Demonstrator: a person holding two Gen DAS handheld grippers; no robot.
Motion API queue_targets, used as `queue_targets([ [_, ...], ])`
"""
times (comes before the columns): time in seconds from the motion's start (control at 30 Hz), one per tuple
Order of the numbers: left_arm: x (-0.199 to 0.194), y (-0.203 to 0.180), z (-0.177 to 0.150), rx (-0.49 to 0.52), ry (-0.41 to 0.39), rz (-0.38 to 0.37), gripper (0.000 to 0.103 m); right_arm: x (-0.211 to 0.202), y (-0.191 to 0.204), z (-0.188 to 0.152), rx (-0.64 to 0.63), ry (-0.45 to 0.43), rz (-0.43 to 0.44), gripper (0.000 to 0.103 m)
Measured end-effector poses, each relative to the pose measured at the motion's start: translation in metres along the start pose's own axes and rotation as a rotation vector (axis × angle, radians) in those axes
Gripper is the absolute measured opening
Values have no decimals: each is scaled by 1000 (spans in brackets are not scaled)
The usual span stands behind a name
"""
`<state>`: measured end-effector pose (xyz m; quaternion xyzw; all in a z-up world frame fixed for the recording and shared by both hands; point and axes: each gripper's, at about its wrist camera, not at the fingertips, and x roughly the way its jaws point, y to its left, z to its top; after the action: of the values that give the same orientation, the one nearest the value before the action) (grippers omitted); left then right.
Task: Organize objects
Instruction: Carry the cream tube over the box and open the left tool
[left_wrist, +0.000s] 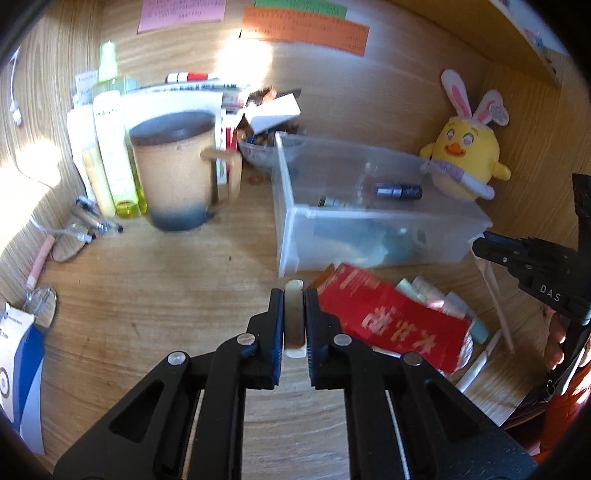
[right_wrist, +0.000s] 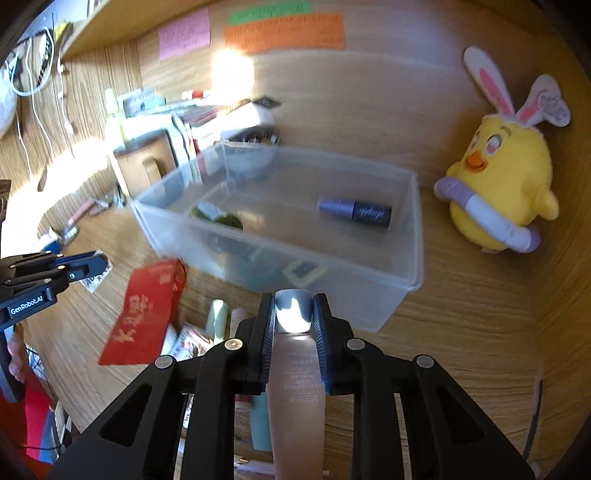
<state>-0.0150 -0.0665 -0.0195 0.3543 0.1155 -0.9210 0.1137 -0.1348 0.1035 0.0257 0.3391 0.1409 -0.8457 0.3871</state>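
The right gripper (right_wrist: 293, 314) is clamped on a pinkish tube (right_wrist: 297, 384) with a silver cap, the tube's long axis running along the fingers, cap forward. The clear bin (right_wrist: 391, 295) lies straight ahead and just below the cap, its near wall close, so this arm is the nearer one. The left gripper (left_wrist: 294, 314) pinches a small pale bar (left_wrist: 294, 317), also lengthwise; for it the bin (left_wrist: 288, 206) sits ahead and slightly right, a little farther off.
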Motion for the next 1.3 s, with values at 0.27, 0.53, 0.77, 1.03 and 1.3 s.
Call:
queue_targets([
  [0.27,-5,-17,25,8,-70,-41,10,-29,-11,18,32,-93,-11,19],
  [0.53,3,-30,48,27,-85,-79,10,-37,-22,42,30,-138,-31,18],
  [0.77,23,-33,67,25,-58,-103,10,-25,-31,72,6,-109,-8,9],
  [1.03,49,-33,73,20,-9,-118,10,-5,-31,56,-5,-6,8,12],
  [1.3,55,-34,86,34,-20,-95,10,-11,-45,2,69,38,-46,47],
])
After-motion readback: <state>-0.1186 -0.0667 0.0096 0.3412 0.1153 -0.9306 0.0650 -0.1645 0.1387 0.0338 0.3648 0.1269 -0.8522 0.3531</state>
